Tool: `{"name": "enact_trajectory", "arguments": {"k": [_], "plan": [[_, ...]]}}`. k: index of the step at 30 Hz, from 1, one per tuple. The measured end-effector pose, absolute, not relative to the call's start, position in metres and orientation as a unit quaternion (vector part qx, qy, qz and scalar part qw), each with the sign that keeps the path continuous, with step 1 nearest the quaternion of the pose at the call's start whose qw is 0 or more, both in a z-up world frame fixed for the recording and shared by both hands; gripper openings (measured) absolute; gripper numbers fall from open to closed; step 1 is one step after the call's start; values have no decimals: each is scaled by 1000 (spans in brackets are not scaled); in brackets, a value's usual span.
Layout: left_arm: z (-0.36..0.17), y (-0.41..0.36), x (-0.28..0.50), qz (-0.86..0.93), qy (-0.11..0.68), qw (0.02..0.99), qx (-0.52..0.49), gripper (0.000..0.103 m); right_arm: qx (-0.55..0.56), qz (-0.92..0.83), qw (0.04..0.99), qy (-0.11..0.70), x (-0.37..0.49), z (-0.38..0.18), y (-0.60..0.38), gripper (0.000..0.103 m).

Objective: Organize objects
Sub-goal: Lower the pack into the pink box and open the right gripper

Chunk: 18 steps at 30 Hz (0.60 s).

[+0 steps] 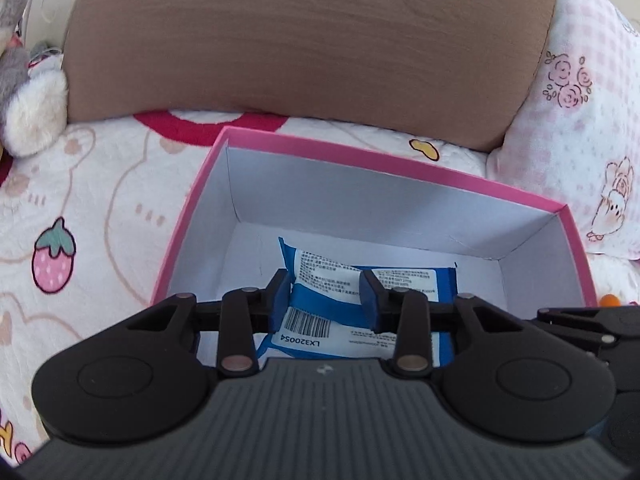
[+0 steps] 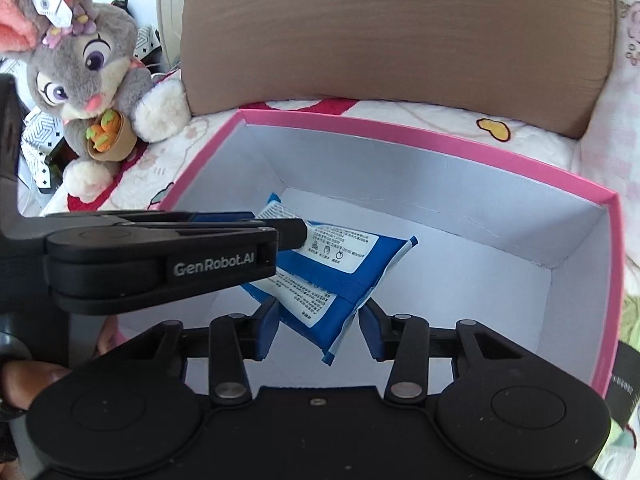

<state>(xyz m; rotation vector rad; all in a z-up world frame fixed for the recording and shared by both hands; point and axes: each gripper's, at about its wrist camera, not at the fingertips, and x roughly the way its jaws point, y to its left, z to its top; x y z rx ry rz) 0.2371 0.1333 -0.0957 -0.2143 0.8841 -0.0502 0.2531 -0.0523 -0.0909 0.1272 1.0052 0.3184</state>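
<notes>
A soft blue and white packet (image 1: 316, 280) with printed labels and a barcode hangs just above the white floor of an open pink box (image 1: 360, 156). My left gripper (image 1: 325, 296) is shut on one end of it, and the wrapper bunches between the blue pads. In the right wrist view the same packet (image 2: 340, 276) slopes down across the box (image 2: 440, 140). My left gripper (image 2: 300, 234) comes in from the left and pinches its upper end. My right gripper (image 2: 318, 330) holds the lower corner, with both pads against the packet's edges.
The box rests on a fleece blanket (image 1: 80, 200) printed with rabbits and strawberries. A brown cushion (image 1: 312, 40) stands right behind it, with a pink patterned pillow (image 1: 592, 100) to the right. A grey plush rabbit (image 2: 88, 64) sits at the back left.
</notes>
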Motion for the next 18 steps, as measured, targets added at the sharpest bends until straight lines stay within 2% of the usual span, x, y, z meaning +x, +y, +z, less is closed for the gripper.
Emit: {"name": "enact_trajectory", "arguments": {"k": [6, 18], "plan": [[-101, 124, 244, -19, 436, 897, -70, 34, 50, 138, 851, 504, 266, -104, -50, 47], [-112, 132, 257, -8, 455, 887, -80, 32, 53, 127, 840, 525, 276, -117, -37, 47]]}}
